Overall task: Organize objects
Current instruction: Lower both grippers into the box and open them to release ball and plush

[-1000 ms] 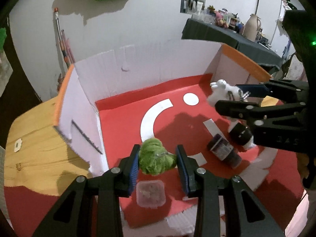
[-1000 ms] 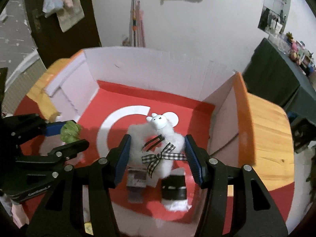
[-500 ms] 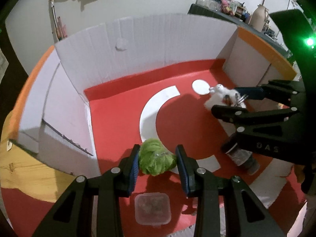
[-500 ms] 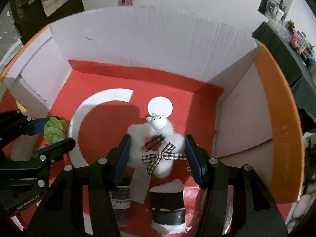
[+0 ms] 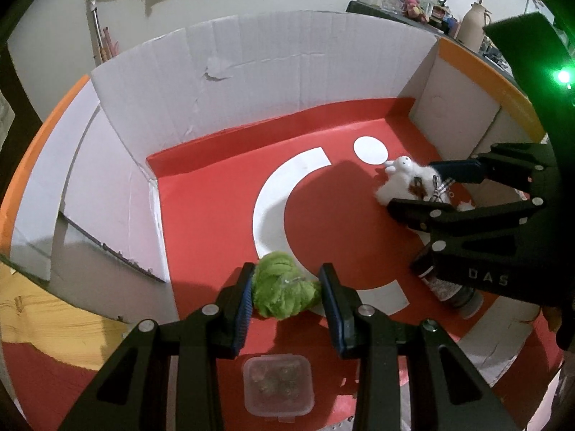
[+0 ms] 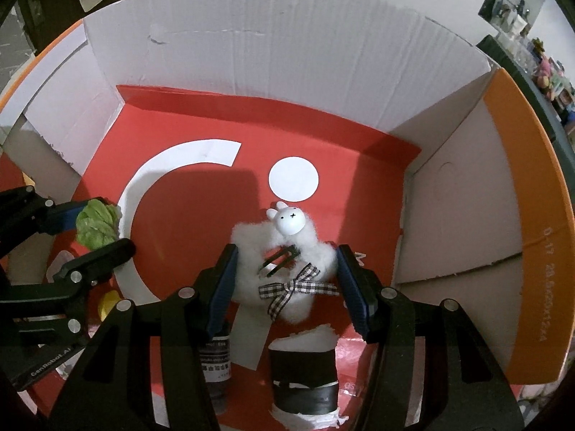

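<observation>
Left wrist view: left gripper (image 5: 285,289) pinches a crinkly green lettuce-like toy (image 5: 284,287) between blue pads, low over the red floor of the white-walled cardboard box (image 5: 273,68). A clear square plastic container w/ lid (image 5: 277,385) lies below the fingers. Right gripper (image 5: 424,188) at right, clamped on a fluffy white bunny plush (image 5: 402,179).

Right wrist view: right gripper (image 6: 285,280) squeezes the plush (image 6: 284,255) w/ checked bow, inside the box near its right wall. A dark labelled bottle (image 6: 215,362) and black cylinder (image 6: 303,377) lie beneath. Left gripper (image 6: 97,228) at left w/ the green toy (image 6: 95,226).

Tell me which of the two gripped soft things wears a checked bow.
The white fluffy bunny toy in the right gripper; the green one, in the left gripper, has no bow.
</observation>
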Tool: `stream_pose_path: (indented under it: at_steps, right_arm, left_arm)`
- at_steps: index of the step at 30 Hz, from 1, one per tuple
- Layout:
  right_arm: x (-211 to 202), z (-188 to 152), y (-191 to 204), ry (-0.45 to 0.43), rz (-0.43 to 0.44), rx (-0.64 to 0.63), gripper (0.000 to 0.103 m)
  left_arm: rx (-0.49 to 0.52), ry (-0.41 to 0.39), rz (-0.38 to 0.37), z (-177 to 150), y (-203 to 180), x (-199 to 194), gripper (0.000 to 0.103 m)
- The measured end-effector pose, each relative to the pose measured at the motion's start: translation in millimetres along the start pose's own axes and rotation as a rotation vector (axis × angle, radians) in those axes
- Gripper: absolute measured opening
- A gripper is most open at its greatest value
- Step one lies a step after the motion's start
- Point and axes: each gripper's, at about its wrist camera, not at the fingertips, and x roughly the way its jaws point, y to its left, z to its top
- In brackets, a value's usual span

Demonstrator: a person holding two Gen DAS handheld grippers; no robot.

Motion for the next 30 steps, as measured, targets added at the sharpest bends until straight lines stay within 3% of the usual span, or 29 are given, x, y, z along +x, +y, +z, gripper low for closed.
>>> stream_pose_path:
  at_steps: [30]
  right_arm:
    - [-5.1, -3.4, -2.7, 0.005, -0.002, 0.001, 0.055]
  left_arm:
    - [-0.002, -0.007, 0.002, -1.0, -4.7, 1.9, 0.038]
